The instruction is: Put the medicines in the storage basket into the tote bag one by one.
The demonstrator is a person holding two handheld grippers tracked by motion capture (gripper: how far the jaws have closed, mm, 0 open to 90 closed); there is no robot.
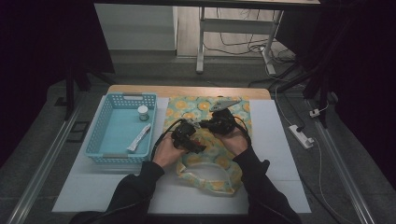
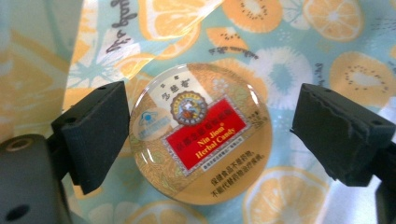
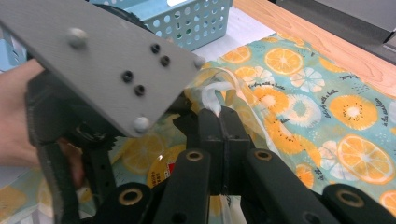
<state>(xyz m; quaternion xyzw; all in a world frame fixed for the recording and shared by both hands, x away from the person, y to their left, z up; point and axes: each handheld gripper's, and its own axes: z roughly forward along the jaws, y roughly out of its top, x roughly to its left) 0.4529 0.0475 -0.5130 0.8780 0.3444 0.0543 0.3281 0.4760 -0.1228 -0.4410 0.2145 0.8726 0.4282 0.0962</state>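
- I find the candy tin (image 2: 200, 134) lying flat between my left hand-held gripper (image 2: 210, 135) pads, jaws wide, ungripped.
- My right hand-held gripper (image 3: 219, 114) is clamped on the fruit-print bag (image 3: 322, 107) rim.

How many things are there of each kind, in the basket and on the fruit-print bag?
Small jar in the blue basket: 1
White tube in the basket: 1
Round candy tin at the fruit-print bag: 1
Total: 3

Gold round candy tin (image 2: 200, 135) with red label; teal orange-slice-patterned bag (image 1: 219, 175); light-blue basket (image 1: 108, 110); black pads (image 2: 95, 135)
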